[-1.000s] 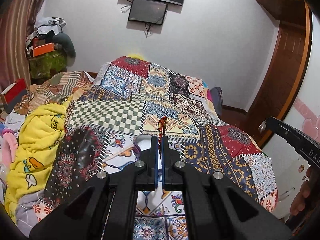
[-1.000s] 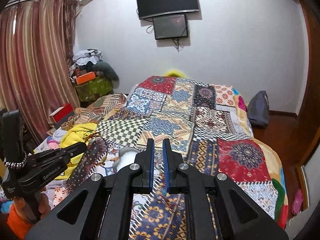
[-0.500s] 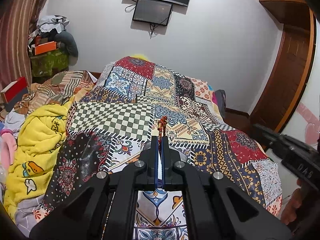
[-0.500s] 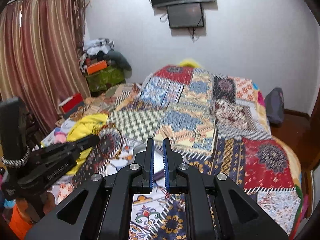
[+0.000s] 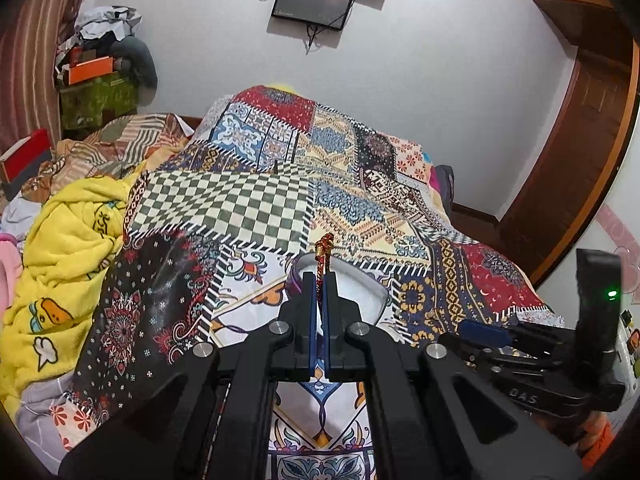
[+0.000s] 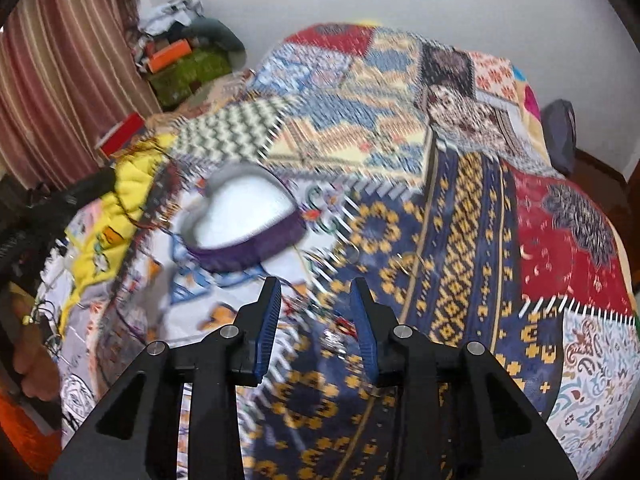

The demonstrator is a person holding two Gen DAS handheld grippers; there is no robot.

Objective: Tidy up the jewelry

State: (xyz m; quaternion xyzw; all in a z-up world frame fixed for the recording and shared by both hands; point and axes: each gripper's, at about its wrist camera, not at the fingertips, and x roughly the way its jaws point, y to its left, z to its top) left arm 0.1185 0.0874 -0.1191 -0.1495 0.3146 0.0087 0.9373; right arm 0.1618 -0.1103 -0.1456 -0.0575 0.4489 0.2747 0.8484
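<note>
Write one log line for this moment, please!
left claw: shut on bangle | right claw: just opening, empty | box: on bed

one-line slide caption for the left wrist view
Left gripper pinches a red-and-gold bracelet above the heart-shaped box.

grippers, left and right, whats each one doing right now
left gripper: shut on a red and gold necklace.
right gripper: open, jaws just opening, nothing gripped.

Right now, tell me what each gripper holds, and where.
Left gripper: shut on a red-and-gold necklace, pinched near one end. Right gripper: holds nothing; its jaws have just been opening.
</note>
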